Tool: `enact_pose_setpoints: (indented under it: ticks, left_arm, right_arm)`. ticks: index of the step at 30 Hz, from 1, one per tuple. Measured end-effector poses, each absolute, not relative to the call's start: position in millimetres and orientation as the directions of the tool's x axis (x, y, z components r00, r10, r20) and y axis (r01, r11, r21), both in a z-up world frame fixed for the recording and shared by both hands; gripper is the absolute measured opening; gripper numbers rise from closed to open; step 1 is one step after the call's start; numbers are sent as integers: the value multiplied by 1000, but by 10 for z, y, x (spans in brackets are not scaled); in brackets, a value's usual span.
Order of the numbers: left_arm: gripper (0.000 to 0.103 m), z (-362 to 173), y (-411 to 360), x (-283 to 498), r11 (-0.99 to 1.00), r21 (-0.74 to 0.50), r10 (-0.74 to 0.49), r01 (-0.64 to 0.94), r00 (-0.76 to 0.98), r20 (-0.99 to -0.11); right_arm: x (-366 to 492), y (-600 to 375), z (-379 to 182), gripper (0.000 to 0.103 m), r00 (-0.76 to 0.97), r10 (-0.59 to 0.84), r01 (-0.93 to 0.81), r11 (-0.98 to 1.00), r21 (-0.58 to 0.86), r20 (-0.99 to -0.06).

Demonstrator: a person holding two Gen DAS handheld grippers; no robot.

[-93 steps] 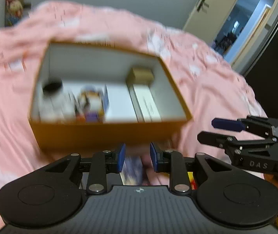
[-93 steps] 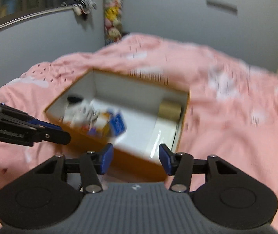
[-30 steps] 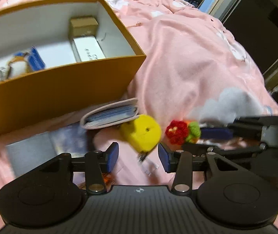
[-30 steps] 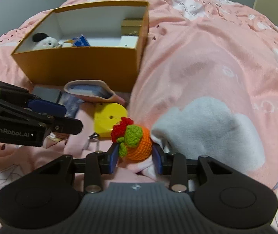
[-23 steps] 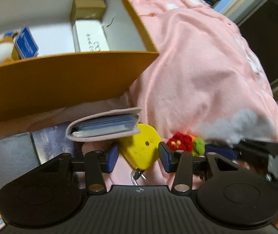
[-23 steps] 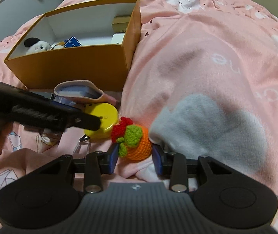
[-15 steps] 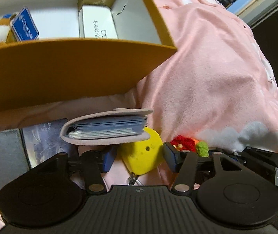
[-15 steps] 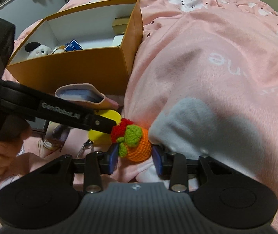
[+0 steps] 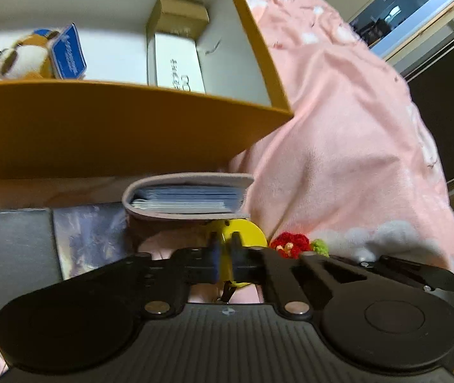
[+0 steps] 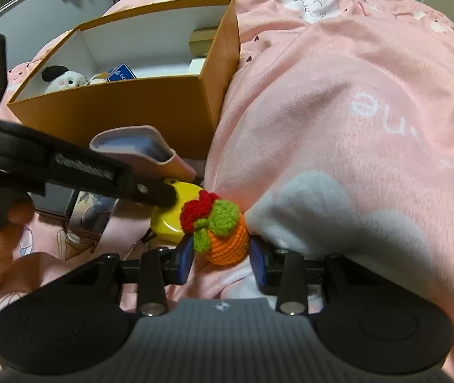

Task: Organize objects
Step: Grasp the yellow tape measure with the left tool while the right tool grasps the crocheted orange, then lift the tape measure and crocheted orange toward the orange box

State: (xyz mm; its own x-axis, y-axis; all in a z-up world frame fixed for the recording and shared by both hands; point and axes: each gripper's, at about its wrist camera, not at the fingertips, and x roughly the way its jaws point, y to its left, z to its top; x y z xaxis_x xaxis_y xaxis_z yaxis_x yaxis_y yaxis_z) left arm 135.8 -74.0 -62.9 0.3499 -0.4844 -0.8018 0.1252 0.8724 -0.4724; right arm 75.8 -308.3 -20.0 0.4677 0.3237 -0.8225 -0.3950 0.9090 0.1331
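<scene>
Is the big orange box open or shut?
Open. The orange box has no lid on, so the panda plush and blue card inside show from above.

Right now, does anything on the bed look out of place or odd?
Several things lie loose outside the orange box: a card wallet gaping open, a yellow keychain in the left gripper, and a crochet toy.

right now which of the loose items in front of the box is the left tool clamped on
The yellow round keychain, pinched by the left tool. The crochet orange toy sits between the right tool's pads; the pink card holder lies untouched.
</scene>
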Motion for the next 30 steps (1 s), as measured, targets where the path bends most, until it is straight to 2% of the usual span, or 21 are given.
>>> enact_pose_setpoints:
  ticks: [3, 5, 6, 7, 10, 15, 17, 20, 25, 26, 28, 30]
  left_arm:
    - [1, -647, -669, 1319, 859, -500, -506, 110, 330, -797]
    - [14, -671, -646, 1322, 861, -501, -499, 87, 328, -802]
    - [28, -688, -637, 1337, 861, -503, -497, 71, 324, -805]
    - [35, -715, -646, 1353, 858, -510, -499, 55, 319, -805]
    - [45, -822, -710, 1431, 842, -539, -523, 27, 291, -801]
    - [55, -929, -814, 1517, 830, -558, -537, -5, 264, -801]
    - [55, -982, -848, 1548, 825, -565, -543, -18, 254, -801]
    - [44, -1016, -888, 1572, 817, -576, -552, -28, 250, -796]
    - [39, -893, -819, 1493, 810, -586, -558, -28, 274, -784]
    - [36, -841, -801, 1458, 814, -581, -553, -21, 281, -785]
    - [23, -726, -766, 1387, 810, -586, -561, 8, 298, -772]
    - [22, -571, -733, 1309, 821, -569, -550, 44, 331, -767]
  right_arm:
    - [732, -3069, -141, 39, 475, 311, -385, 914, 123, -823]
    - [697, -3019, -89, 38, 496, 276, -383, 921, 78, -823]
    - [673, -2987, -69, 38, 508, 256, -387, 921, 48, -823]
    - [659, -2965, -65, 38, 512, 241, -390, 920, 27, -824]
    - [685, -2985, -117, 38, 504, 230, -389, 921, 19, -832]
    - [772, -3151, -166, 38, 474, 287, -347, 930, 123, -833]
    - [775, -3152, -191, 38, 473, 291, -348, 929, 127, -832]
    - [786, -3130, -231, 38, 472, 293, -352, 927, 128, -831]
    - [776, -3166, -235, 38, 474, 325, -351, 922, 163, -818]
    - [759, -3167, -219, 38, 476, 330, -354, 920, 166, -815]
    - [722, -3154, -163, 38, 479, 345, -365, 914, 174, -807]
    - [699, -3134, -98, 38, 481, 358, -378, 908, 179, -800]
